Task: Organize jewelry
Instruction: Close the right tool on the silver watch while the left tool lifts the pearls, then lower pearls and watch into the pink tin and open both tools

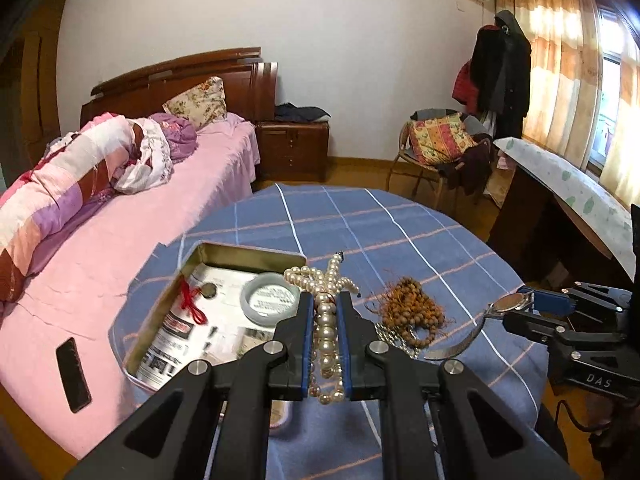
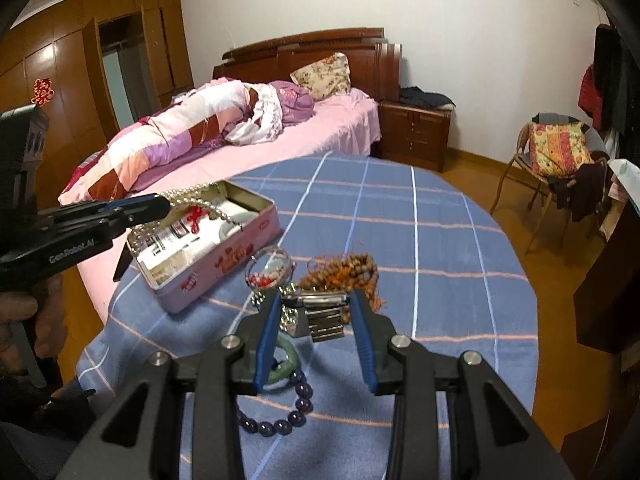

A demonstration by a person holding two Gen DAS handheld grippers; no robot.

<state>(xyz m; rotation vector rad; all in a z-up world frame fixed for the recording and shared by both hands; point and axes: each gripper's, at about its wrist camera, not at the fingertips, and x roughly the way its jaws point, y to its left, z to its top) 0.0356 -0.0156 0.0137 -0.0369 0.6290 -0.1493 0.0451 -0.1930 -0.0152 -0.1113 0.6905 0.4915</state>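
Observation:
My left gripper [image 1: 326, 298] is shut on a white pearl necklace [image 1: 325, 332], which is lifted off the table beside an open pink tin [image 1: 248, 248]. In the right wrist view the left gripper [image 2: 165, 205] holds the pearls [image 2: 188, 196] over the tin [image 2: 224, 266]. The tin holds a red knotted cord [image 1: 192, 304] and a pale jade bangle [image 1: 270, 294]. My right gripper [image 2: 317, 298] is shut on a silver wristwatch [image 2: 320, 306], whose metal band hangs down. The left wrist view shows the right gripper [image 1: 520, 304] with the watch [image 1: 508, 304] above the blue plaid table [image 1: 400, 224].
On the cloth lie a brown bead strand [image 2: 344, 272], a clear bangle with red beads [image 2: 268, 268], a green jade piece [image 2: 286, 364], a purple bead bracelet [image 2: 296, 404] and a silver chain [image 1: 394, 336]. A pink bed [image 1: 120, 248] with a phone [image 1: 73, 374] borders the table's left.

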